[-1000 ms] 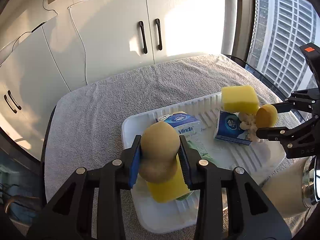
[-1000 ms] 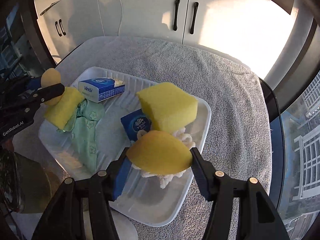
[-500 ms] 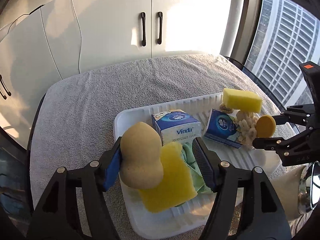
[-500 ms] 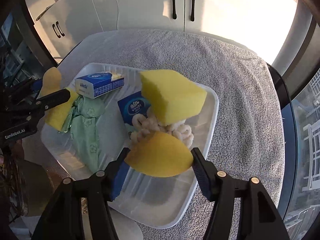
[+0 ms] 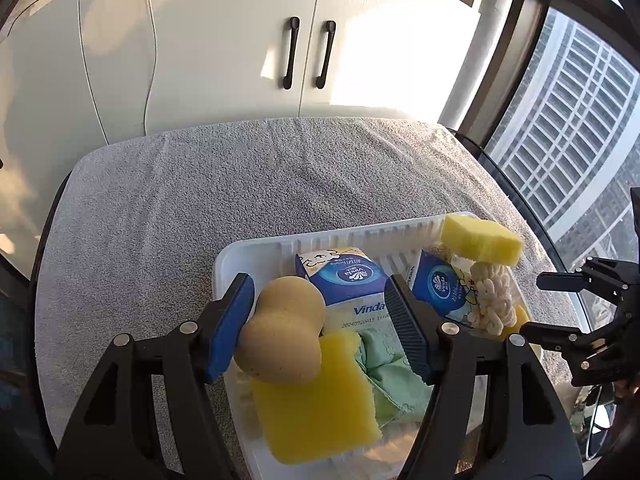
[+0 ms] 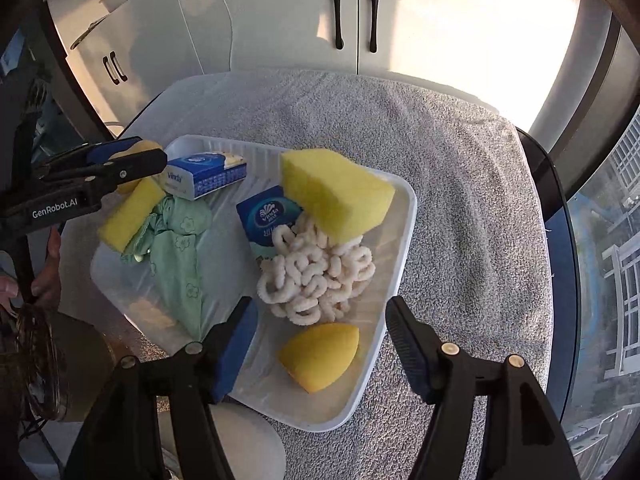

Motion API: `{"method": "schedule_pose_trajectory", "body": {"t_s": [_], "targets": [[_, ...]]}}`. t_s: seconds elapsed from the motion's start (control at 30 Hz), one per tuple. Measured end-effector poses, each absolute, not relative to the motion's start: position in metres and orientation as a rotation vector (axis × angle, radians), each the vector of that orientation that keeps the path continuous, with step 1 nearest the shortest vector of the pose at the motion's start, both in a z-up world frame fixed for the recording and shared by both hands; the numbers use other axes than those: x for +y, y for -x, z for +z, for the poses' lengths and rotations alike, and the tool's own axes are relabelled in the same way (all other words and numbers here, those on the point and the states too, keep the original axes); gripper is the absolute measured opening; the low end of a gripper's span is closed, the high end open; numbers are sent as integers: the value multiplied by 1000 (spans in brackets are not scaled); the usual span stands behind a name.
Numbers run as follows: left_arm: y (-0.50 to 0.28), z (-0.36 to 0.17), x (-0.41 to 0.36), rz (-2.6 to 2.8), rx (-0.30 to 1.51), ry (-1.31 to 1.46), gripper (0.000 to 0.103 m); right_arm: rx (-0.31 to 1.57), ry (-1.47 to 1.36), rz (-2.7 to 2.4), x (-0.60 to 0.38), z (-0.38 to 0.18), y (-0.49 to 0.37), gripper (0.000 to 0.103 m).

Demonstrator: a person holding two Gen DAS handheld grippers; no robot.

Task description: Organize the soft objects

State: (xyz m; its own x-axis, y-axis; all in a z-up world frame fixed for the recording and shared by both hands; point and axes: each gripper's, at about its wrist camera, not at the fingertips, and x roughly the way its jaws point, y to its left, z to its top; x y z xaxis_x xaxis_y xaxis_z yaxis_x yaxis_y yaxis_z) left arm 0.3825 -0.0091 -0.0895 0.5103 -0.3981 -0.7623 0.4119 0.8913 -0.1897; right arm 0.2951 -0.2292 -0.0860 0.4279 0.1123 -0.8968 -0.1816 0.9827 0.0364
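1. Landmark: white tray [image 6: 400,248] on the grey towel [image 5: 200,200]. All the soft items sit in or over it.
2. Left gripper [image 5: 320,324]: jaws spread wide, gripping nothing. The tan peanut-shaped sponge [image 5: 284,332] rests against the left blue pad [image 5: 230,328], clear of the right one, and sits on the flat yellow sponge [image 5: 320,412] at the tray's near-left corner (whether it is fully settled or just leaning on the pad cannot be told).
3. Right gripper [image 6: 320,344]: jaws also wide apart, empty. The yellow wedge sponge [image 6: 320,356] lies on the tray floor at the near edge, between the fingers but touching neither.
4. Other tray contents: Vinda tissue pack [image 6: 204,174] at the far-left side, second blue tissue pack [image 6: 268,216] mid-tray, green cloth [image 6: 180,248] beside the flat yellow sponge, white loop scrubber [image 6: 316,272] just beyond the wedge, thick yellow sponge block [image 6: 336,196] propped on the scrubber and second pack at the far-right side.
5. Step in hand, by judgement: release, with both items dropped into the tray.
6. Next move calls for: backing both grippers straight off the tray with jaws kept apart, left one peeling away gently so the tan sponge does not roll over the tray's left rim. Then check whether anything soft is left outside the tray (none visible on the towel).
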Motion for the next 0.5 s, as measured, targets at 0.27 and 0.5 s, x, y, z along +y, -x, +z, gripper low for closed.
{"method": "schedule_pose_trajectory", "body": {"t_s": [0.27,0.5], "targets": [[-400,-92,13,-535,961,188,66,1107,56,161,-239,-81,-285,69],[-396,-83,20,-517,932,195,66,1099,21,154,-247,-80,-276,70]]}}
